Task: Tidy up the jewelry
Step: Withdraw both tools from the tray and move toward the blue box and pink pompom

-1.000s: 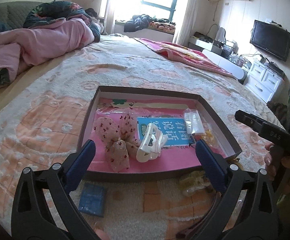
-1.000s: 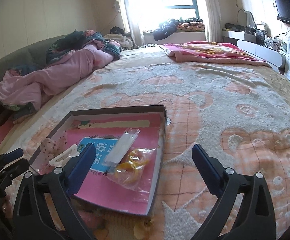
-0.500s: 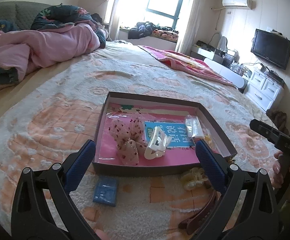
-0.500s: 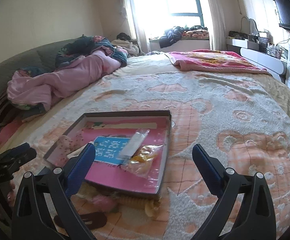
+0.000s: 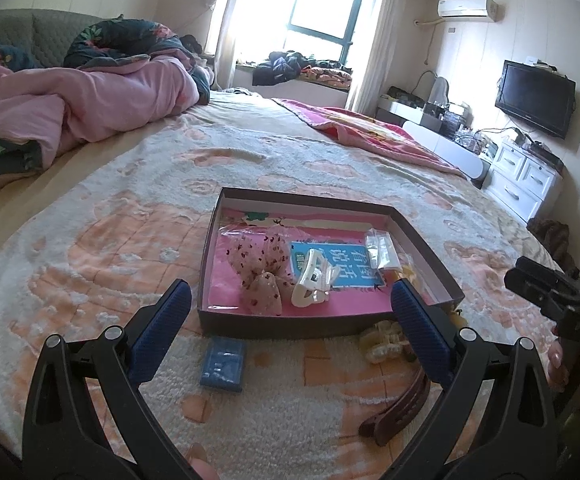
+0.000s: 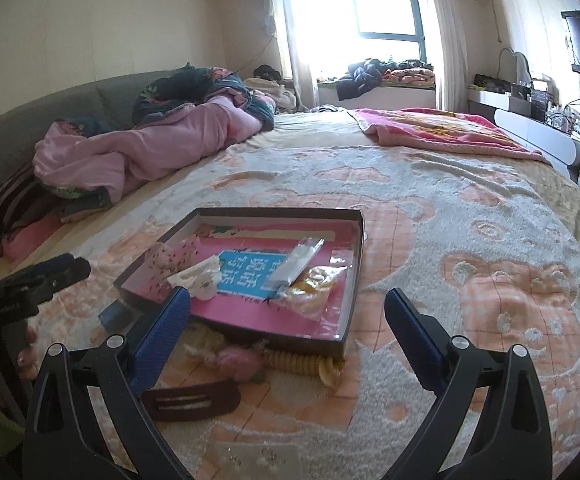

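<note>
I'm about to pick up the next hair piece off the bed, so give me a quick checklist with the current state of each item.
1. Left hand-held gripper open and holding nothing: ok.
2. Right hand-held gripper open and holding nothing: ok.
3. Tray flat on the blanket, with bare pink floor at its near edge: ok.
4. Loose pieces in front of the tray: brown clip, blue packet, yellow coil all uncovered: ok.
5. Pink item under the tray's front edge, partly hidden: cannot tell if free.
6. Grippers apart from each other: ok.
</note>
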Demonstrator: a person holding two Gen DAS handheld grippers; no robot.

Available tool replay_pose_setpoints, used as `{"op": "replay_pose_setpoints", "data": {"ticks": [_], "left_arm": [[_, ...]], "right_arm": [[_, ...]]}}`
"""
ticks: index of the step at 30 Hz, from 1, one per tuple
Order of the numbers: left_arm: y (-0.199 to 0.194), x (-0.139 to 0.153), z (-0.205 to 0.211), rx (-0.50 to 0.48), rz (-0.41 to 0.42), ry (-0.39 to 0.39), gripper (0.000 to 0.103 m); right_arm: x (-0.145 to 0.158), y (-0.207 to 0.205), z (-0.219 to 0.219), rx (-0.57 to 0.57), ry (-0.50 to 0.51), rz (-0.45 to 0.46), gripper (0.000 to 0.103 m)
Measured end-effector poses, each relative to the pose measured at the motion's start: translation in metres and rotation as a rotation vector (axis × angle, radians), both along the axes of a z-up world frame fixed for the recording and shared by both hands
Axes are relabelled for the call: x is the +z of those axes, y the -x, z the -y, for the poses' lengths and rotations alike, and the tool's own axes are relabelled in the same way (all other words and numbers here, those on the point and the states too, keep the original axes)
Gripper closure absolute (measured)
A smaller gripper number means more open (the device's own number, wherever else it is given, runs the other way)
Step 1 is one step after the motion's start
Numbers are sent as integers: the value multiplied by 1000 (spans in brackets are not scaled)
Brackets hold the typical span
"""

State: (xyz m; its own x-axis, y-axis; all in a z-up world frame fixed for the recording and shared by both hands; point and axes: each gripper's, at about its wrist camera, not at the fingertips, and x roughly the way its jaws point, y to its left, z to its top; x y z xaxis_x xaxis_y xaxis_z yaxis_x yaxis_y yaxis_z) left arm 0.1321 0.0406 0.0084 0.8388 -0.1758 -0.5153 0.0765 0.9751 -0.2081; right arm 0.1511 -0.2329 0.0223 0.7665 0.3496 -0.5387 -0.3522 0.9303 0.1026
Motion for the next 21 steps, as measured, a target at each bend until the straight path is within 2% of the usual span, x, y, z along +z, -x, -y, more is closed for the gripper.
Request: {"op": "replay_pose_setpoints", "data": {"ticks": [11, 21], "left_arm": [[17, -7, -2, -28, 2, -28, 12], [28, -24, -6, -36, -38, -72, 12]], "right_arm": [[-14, 19, -7, 31, 23, -22, 8], [-27, 26, -17, 54, 46, -46, 8]]}}
